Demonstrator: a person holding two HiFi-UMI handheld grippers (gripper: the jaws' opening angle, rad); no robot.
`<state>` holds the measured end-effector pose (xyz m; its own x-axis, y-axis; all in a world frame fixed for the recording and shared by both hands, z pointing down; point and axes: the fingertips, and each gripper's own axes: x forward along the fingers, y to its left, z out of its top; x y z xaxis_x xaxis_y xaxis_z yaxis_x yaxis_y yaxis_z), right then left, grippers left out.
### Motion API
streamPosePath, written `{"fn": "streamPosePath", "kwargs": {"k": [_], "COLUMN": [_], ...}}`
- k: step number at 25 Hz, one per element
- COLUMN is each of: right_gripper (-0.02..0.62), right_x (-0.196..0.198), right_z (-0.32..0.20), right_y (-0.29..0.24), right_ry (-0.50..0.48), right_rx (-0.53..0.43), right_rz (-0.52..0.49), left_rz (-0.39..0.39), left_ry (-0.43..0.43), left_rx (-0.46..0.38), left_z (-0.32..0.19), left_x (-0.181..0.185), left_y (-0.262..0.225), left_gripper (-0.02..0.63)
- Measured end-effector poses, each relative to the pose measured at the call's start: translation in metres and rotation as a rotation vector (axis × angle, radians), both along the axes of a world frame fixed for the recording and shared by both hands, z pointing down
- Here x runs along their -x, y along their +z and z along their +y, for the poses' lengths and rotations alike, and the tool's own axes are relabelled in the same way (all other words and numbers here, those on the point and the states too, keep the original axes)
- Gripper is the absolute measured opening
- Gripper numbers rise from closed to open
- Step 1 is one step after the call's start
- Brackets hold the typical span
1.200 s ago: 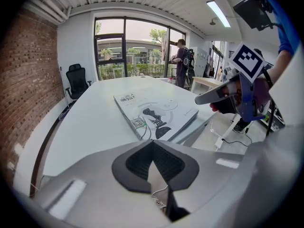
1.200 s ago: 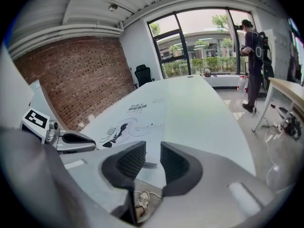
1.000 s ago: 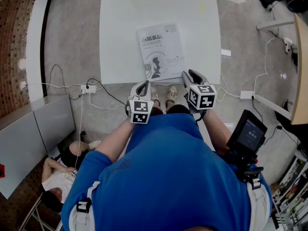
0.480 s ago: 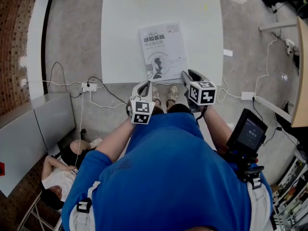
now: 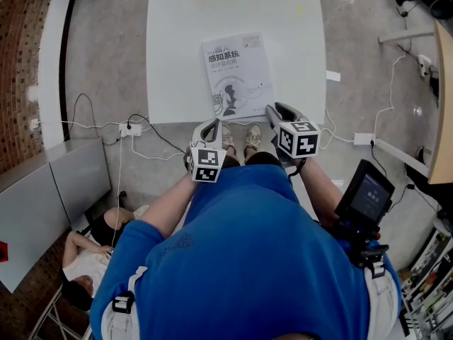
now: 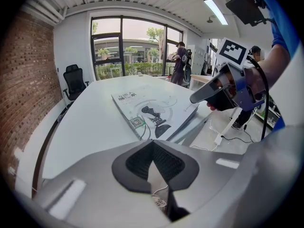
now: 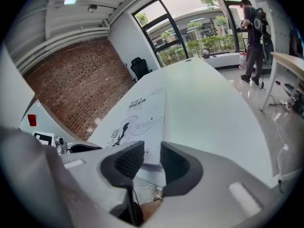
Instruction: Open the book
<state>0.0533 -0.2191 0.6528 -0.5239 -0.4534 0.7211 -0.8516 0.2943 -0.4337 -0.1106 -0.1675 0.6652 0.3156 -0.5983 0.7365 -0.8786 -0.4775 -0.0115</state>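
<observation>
A closed book [image 5: 238,75] with a pale cover and dark print lies flat near the front edge of the white table [image 5: 177,48]. My left gripper [image 5: 210,129] hovers just off that edge, below the book's near left corner, with its tips touching and nothing held. My right gripper [image 5: 277,112] sits at the book's near right corner with a narrow gap between its pads. In the left gripper view the book [image 6: 152,109] lies ahead of the shut jaws [image 6: 152,144], and the right gripper [image 6: 209,91] hangs beside it. The right gripper view looks past its pads [image 7: 175,163] to the book's edge [image 7: 142,115].
A power strip with cables [image 5: 127,127] lies on the floor left of the table. A person [image 5: 85,261] sits low at the lower left. A dark screen device [image 5: 364,197] hangs at my right side. A wooden desk edge [image 5: 444,98] is at the far right.
Nothing of note has changed. Both grippers stay at the table's near edge and the book lies closed in the same place. Only the head view wobbles slightly.
</observation>
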Motion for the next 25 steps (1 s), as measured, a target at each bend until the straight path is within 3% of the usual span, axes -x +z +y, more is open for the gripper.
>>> {"fn": "streamPosePath", "kwargs": {"k": [17, 25], "right_gripper": [0.070, 0.026], "right_x": [-0.001, 0.002], "right_z": [0.010, 0.008], "right_y": [-0.010, -0.014], "right_ry": [0.076, 0.048], "right_rx": [0.002, -0.020], "right_rz": [-0.186, -0.154], "left_rz": [-0.003, -0.004], "left_ry": [0.008, 0.011], "left_rx": [0.001, -0.006], "left_z": [0.001, -0.001], "left_x": [0.000, 0.000], "left_y": [0.012, 0.012], "left_gripper": [0.008, 0.008]}}
